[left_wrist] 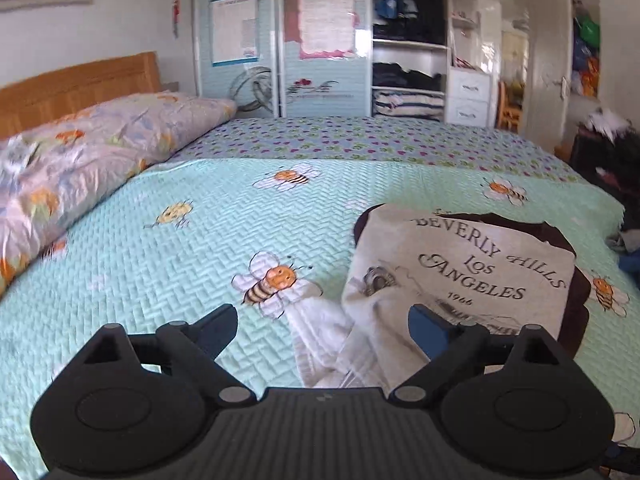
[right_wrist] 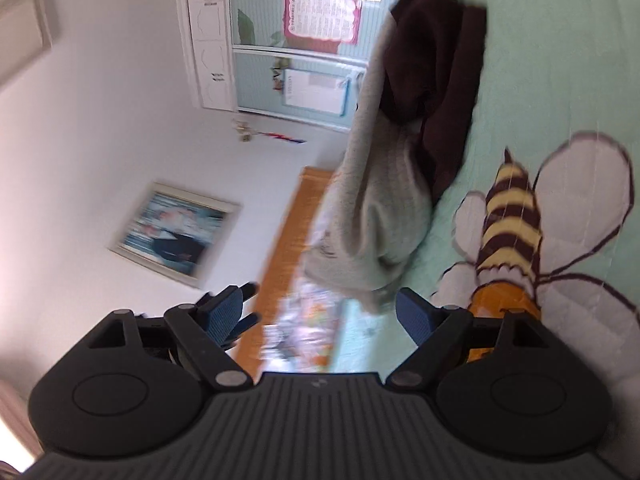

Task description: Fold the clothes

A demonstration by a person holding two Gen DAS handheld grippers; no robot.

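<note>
A grey sweatshirt (left_wrist: 472, 276) with dark brown sleeves and a "Beverly Hills Los Angeles" print lies partly folded on the mint bee-patterned bedspread (left_wrist: 160, 264). My left gripper (left_wrist: 324, 324) is open just above the bed. A pale ribbed edge of the sweatshirt lies between its fingers, and the pads do not press on it. The right wrist view is rolled sideways. There the sweatshirt (right_wrist: 376, 208) shows as a grey bundle with its brown sleeves (right_wrist: 436, 60) on top. My right gripper (right_wrist: 322, 314) is open, and the grey hem sits close to its right finger (right_wrist: 416, 316).
Floral pillows (left_wrist: 80, 160) line the left side below a wooden headboard (left_wrist: 80, 84). Behind the bed stands a wardrobe (left_wrist: 280, 40) with open shelves of folded clothes (left_wrist: 408, 80). A dark heap of things (left_wrist: 604, 160) sits past the bed's right edge.
</note>
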